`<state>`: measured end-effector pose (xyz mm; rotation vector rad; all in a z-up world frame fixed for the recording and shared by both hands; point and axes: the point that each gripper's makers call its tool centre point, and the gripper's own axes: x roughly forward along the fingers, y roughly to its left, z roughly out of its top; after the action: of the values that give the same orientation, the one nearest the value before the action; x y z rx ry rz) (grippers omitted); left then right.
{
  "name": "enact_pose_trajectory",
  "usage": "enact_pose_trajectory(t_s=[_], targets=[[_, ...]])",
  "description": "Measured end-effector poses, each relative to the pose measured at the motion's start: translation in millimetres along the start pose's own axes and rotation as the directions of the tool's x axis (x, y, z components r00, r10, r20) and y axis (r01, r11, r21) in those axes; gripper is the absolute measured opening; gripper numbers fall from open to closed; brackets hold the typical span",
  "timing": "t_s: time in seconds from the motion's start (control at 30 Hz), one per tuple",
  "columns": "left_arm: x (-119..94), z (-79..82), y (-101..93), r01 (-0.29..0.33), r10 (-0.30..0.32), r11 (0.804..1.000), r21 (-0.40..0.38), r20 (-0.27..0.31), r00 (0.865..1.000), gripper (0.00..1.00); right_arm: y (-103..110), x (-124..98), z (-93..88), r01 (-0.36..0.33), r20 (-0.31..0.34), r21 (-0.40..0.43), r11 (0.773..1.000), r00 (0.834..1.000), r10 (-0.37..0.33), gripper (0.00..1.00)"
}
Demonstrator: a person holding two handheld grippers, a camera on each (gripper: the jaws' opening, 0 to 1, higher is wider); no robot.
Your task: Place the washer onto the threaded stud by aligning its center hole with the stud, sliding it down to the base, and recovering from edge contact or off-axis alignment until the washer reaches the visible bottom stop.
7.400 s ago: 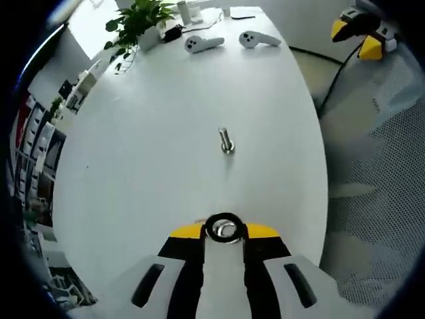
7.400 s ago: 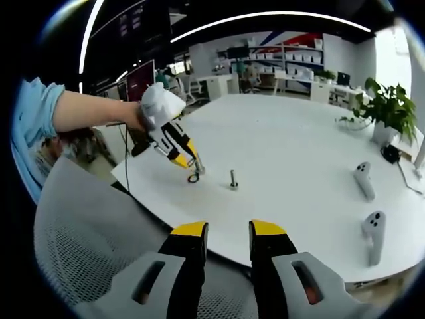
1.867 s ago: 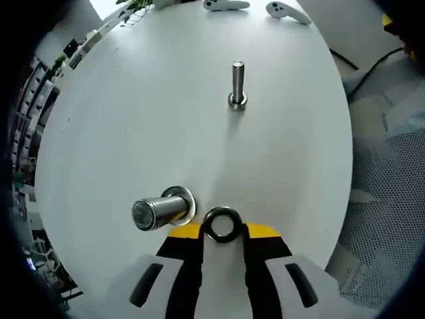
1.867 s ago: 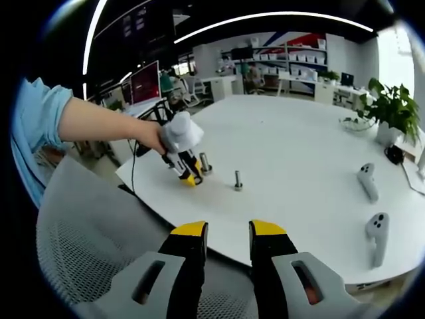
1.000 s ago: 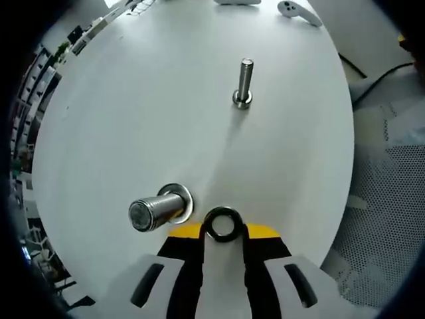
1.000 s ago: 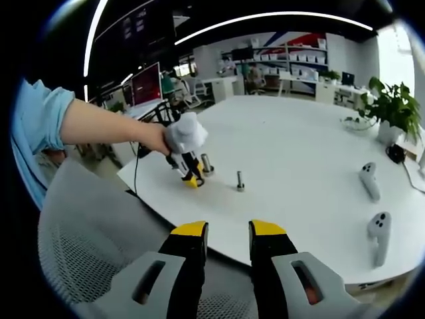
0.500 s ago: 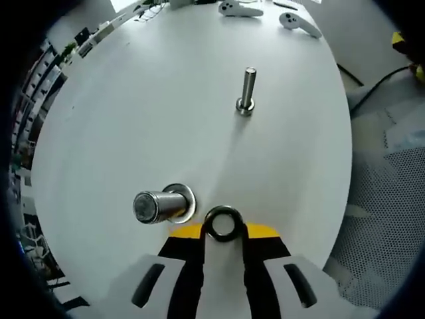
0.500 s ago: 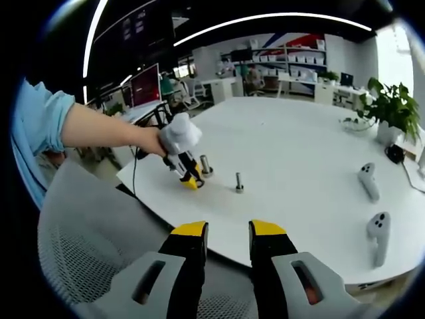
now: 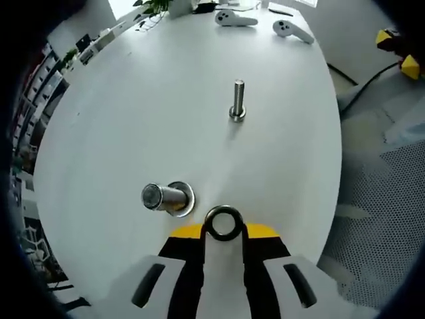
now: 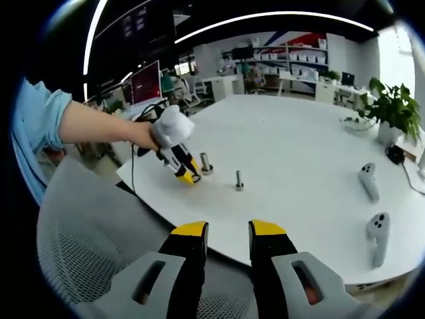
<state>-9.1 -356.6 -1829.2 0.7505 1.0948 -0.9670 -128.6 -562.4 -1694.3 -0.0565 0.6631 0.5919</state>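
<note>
A steel washer (image 9: 224,210) stands on edge between the yellow tips of my left gripper (image 9: 223,230), which is shut on it. Just to its left, a thick threaded stud (image 9: 161,197) with a round base flange stands on the white table (image 9: 133,119), its top facing the camera. The washer sits beside the stud, not over it. A thin bolt (image 9: 237,101) stands farther out. In the right gripper view a hand holds the left gripper (image 10: 180,169) just left of the stud (image 10: 204,163). My right gripper (image 10: 229,232) hangs open over the chair, off the table.
Two white controllers (image 9: 236,18) (image 9: 292,29) and a potted plant (image 9: 156,5) lie at the table's far end. A grey mesh chair (image 10: 86,266) stands below the near table edge. A person's blue sleeve (image 10: 36,126) reaches in from the left.
The left gripper has drawn back slightly from the stud, which now looks smaller and more end-on. The washer is still held. The right gripper has not moved.
</note>
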Motion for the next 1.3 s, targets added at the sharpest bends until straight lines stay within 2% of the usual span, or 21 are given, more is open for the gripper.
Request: enact_pose_trajectory(t_s=[0.3, 0.4, 0.6, 0.93, 1.13, 1.3], targets=[[-28, 5.9, 13.0, -0.042, 0.042, 0.999, 0.027, -0.004, 0.999, 0.19, 0, 0, -0.5, -0.002, -0.003, -0.002, 1.000, 1.000, 0.002, 0.27], [-37, 12.5, 21.4, -0.073, 0.073, 0.996, 0.048, 0.008, 0.997, 0.19, 1, 0, -0.7, -0.004, -0.005, -0.005, 1.000, 1.000, 0.004, 0.26], [-49, 24.6, 24.1, -0.077, 0.075, 0.996, 0.054, 0.027, 0.997, 0.19, 0, -1, 0.3, 0.001, 0.003, 0.001, 1.000, 1.000, -0.001, 0.26], [-47, 30.5, 34.0, -0.091, 0.091, 0.990, 0.103, 0.012, 0.996, 0.19, 0, -1, 1.0, 0.005, 0.008, 0.005, 1.000, 1.000, -0.005, 0.26], [-41, 37.1, 40.0, -0.088, 0.088, 0.991, 0.096, 0.004, 0.996, 0.19, 0, -1, 1.4, 0.004, 0.010, 0.005, 1.000, 1.000, -0.004, 0.26], [-34, 35.5, 44.6, -0.086, 0.090, 0.990, 0.113, -0.029, 0.996, 0.19, 0, -1, 1.1, 0.000, 0.008, 0.002, 1.000, 1.000, 0.000, 0.26]])
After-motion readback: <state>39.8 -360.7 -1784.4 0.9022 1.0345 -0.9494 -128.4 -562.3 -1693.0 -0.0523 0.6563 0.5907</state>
